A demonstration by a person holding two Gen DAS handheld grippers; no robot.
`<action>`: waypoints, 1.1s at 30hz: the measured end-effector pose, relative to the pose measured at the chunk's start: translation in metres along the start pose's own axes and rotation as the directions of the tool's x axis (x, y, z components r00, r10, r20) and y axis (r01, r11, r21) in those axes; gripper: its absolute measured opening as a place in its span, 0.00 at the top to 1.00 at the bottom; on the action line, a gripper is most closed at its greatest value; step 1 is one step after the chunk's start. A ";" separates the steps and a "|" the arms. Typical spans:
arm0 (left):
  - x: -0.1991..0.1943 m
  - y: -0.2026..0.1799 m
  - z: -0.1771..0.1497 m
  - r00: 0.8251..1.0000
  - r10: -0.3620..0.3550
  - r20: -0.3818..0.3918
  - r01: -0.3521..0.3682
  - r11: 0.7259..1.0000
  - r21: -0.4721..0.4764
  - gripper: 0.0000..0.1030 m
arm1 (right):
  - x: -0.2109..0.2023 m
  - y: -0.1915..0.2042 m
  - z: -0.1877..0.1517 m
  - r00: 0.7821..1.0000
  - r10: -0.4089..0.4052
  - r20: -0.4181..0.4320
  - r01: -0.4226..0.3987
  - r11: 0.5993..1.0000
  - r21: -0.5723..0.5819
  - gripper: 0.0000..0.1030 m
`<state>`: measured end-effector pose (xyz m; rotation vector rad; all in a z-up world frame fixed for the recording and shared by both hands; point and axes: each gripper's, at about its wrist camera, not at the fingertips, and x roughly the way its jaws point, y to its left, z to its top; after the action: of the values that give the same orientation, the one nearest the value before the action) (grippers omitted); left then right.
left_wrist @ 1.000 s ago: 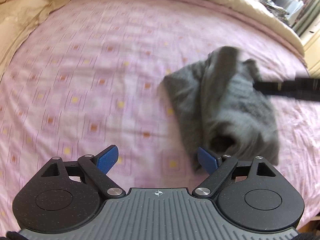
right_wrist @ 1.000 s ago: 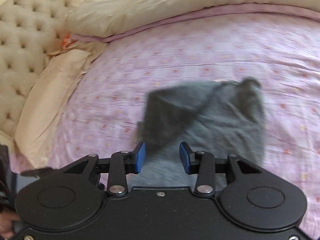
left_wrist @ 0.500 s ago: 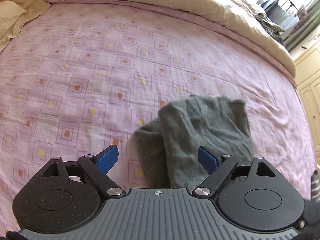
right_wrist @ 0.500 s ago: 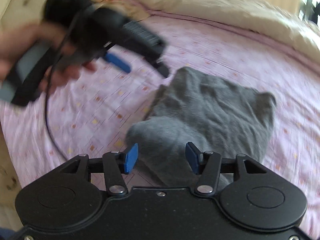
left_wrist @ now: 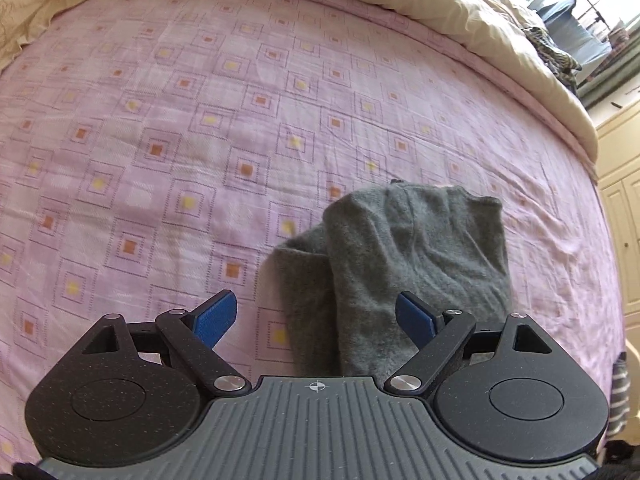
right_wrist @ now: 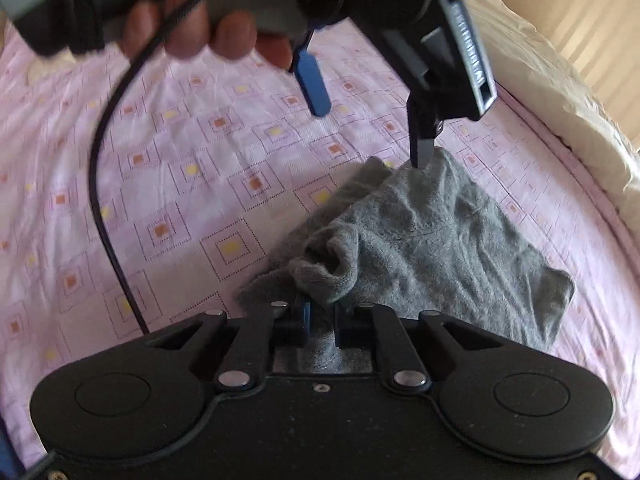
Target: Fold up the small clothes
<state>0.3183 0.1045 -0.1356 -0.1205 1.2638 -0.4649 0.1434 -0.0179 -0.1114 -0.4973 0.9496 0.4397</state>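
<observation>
Right gripper (right_wrist: 319,322) pinches the grey garment's (right_wrist: 432,248) near edge; left gripper (left_wrist: 316,316) gapes wide above it.

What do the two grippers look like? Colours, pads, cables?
Both are black speckled plastic with round side discs, silver pivot screws and blue pads on the fingers. The left gripper has a grey ribbed centre plate with a crosshair mark and a black cable. The right gripper is all black.

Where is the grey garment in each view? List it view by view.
Left wrist: grey garment lies lower centre-right, beyond the open left gripper.
Right wrist: grey garment lies centre-right, its near edge pinched in the right gripper.
Shared landmark: the pink patterned bedsheet beneath it.
</observation>
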 end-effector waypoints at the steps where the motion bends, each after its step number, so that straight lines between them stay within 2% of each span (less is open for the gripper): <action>1: 0.003 -0.001 0.001 1.000 -0.008 -0.005 0.008 1.000 -0.003 0.16 | -0.003 -0.003 -0.002 1.000 0.024 0.008 -0.025 1.000 0.005 0.84; 3: 0.012 -0.004 0.002 0.999 -0.032 -0.013 0.032 0.999 -0.011 0.16 | -0.011 -0.007 -0.005 0.997 0.076 0.033 -0.076 0.997 0.006 0.84; 6: 0.028 -0.009 0.006 0.998 -0.059 -0.025 0.058 0.998 -0.031 0.16 | -0.013 -0.007 -0.008 0.994 0.103 0.021 -0.103 0.995 -0.011 0.84; 10: 0.050 -0.012 0.014 0.998 -0.042 -0.039 0.040 0.998 -0.055 0.17 | -0.014 -0.013 -0.011 0.993 0.115 0.015 -0.115 0.993 0.016 0.84; 11: 0.054 -0.013 0.015 0.999 -0.038 -0.037 0.036 0.998 -0.049 0.25 | -0.014 -0.014 -0.010 0.993 0.118 0.020 -0.118 0.993 0.023 0.84; 12: 0.055 -0.013 0.016 0.999 -0.041 -0.023 0.040 0.999 -0.037 0.40 | -0.015 -0.015 -0.010 0.992 0.122 0.024 -0.122 0.992 0.028 0.84; 13: 0.056 -0.014 0.016 0.999 -0.038 -0.009 0.037 0.999 -0.022 0.77 | -0.017 -0.015 -0.009 0.992 0.124 0.029 -0.124 0.992 0.028 0.84; 14: 0.055 -0.016 0.017 1.000 -0.012 -0.010 0.012 1.000 -0.020 0.90 | -0.019 -0.015 -0.008 0.991 0.129 0.036 -0.130 0.991 0.027 0.84; 15: 0.050 -0.016 0.017 1.000 0.008 0.008 -0.007 1.000 -0.030 0.90 | -0.022 -0.014 -0.007 0.990 0.138 0.044 -0.139 0.990 0.024 0.84; 18: 0.035 -0.009 0.009 0.997 0.004 0.083 -0.001 0.999 -0.033 0.90 | -0.021 -0.006 -0.007 0.986 0.163 0.043 -0.163 0.987 -0.006 0.84; 21: 0.043 0.004 0.003 0.996 0.069 0.052 -0.068 0.997 -0.035 0.90 | -0.004 0.001 -0.008 0.981 0.193 0.003 -0.193 0.981 -0.021 0.83; 25: 0.054 0.025 -0.004 0.992 0.126 0.015 -0.124 0.988 -0.096 0.90 | 0.014 0.010 -0.013 0.971 0.230 -0.059 -0.233 0.971 -0.046 0.78; 30: 0.047 0.021 -0.008 0.987 0.157 0.019 -0.157 0.987 -0.028 0.90 | 0.009 0.004 -0.016 0.964 0.262 -0.044 -0.265 0.962 -0.071 0.72; 32: 0.038 0.019 -0.009 0.986 0.160 0.051 -0.158 0.987 -0.043 0.88 | 0.006 0.002 -0.020 0.965 0.259 -0.037 -0.261 0.962 -0.084 0.60; 33: 0.033 0.019 -0.010 0.985 0.156 0.072 -0.152 0.987 -0.056 0.79 | 0.003 0.004 -0.022 0.965 0.262 -0.028 -0.263 0.961 -0.085 0.56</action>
<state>0.3215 0.1105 -0.1745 -0.0816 1.2001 -0.2924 0.1287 -0.0272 -0.1251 -0.4563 1.0198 0.7210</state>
